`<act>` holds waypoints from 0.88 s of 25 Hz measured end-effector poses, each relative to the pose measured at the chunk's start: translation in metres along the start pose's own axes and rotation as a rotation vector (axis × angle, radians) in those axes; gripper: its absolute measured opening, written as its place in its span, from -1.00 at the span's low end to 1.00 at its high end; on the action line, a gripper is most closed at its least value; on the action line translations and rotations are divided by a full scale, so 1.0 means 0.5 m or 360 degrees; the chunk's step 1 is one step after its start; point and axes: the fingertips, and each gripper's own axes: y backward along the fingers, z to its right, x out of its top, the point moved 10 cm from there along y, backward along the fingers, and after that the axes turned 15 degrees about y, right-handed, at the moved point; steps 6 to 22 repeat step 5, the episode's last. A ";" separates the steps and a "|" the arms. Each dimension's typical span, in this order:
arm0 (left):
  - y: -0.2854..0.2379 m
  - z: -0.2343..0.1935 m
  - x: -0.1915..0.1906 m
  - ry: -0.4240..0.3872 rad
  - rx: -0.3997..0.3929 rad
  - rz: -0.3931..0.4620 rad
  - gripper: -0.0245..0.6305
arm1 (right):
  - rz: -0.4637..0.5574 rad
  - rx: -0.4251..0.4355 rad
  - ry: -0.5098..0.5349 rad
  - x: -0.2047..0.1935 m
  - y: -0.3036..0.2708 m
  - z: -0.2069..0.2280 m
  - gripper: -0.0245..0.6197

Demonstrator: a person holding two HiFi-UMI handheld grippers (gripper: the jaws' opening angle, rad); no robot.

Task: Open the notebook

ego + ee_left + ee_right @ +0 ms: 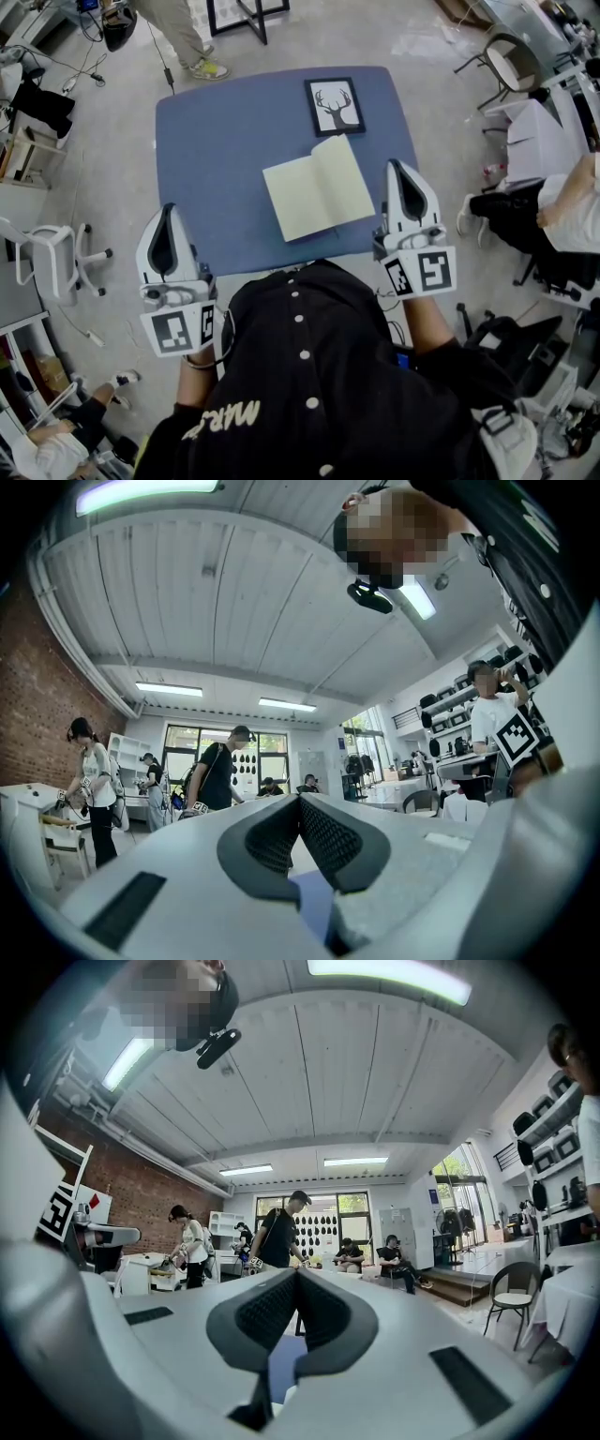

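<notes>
The notebook lies open on the blue table, its pale cream pages facing up near the table's front edge. My left gripper is shut and empty, held off the table's front left corner. My right gripper is shut and empty too, just right of the notebook at the table's right edge. In the left gripper view the jaws meet at their tips with nothing between them. The right gripper view shows the same at its jaws. Both point level across the room, away from the notebook.
A framed deer picture lies on the table behind the notebook. A white chair stands at the left, another chair at the upper right. A person's legs pass beyond the table. Several people stand or sit further off.
</notes>
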 end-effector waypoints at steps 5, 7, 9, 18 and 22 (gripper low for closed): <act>-0.006 0.003 -0.002 0.0001 -0.0001 -0.0001 -0.92 | -0.0015 0.0006 0.0016 -0.003 -0.004 0.003 -0.92; -0.006 0.003 -0.002 0.0001 -0.0001 -0.0001 -0.92 | -0.0015 0.0006 0.0016 -0.003 -0.004 0.003 -0.92; -0.006 0.003 -0.002 0.0001 -0.0001 -0.0001 -0.92 | -0.0015 0.0006 0.0016 -0.003 -0.004 0.003 -0.92; -0.006 0.003 -0.002 0.0001 -0.0001 -0.0001 -0.92 | -0.0015 0.0006 0.0016 -0.003 -0.004 0.003 -0.92; -0.006 0.003 -0.002 0.0001 -0.0001 -0.0001 -0.92 | -0.0015 0.0006 0.0016 -0.003 -0.004 0.003 -0.92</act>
